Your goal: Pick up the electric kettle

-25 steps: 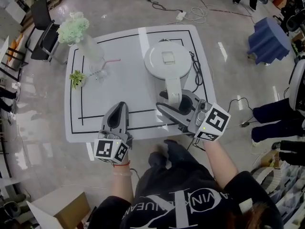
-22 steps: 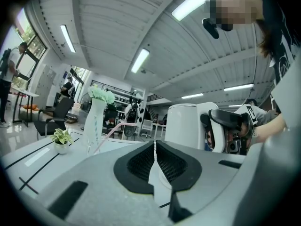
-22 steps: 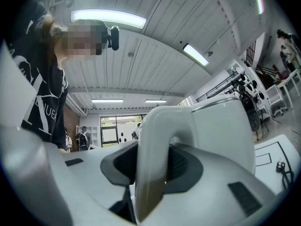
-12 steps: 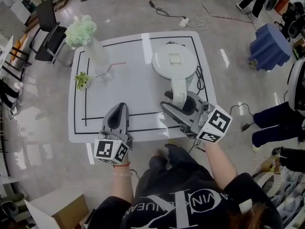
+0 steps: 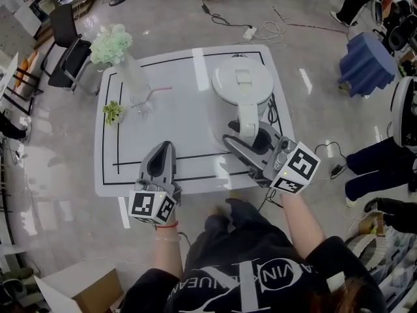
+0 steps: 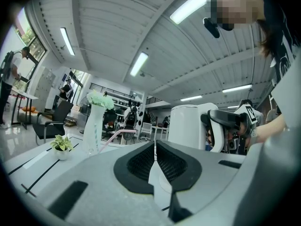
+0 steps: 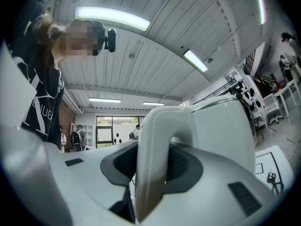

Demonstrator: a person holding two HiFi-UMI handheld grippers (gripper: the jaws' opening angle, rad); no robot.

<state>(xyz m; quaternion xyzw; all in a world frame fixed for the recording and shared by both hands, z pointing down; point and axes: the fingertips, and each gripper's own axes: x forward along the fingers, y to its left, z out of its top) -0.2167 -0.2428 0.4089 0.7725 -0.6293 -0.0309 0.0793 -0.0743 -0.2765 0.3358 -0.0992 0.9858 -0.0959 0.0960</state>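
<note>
on table, right gripper fingers clamp kettle handle; left gripper fingers together, empty.

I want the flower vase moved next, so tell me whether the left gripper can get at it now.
Probably yes: the table between the left gripper and the flower vase is bare, apart from the glass and small potted plant close beside the vase. The shut jaws must open first.

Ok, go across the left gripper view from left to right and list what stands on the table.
In order: small potted plant → tall vase of pale green flowers → pink straw → white electric kettle.
</note>
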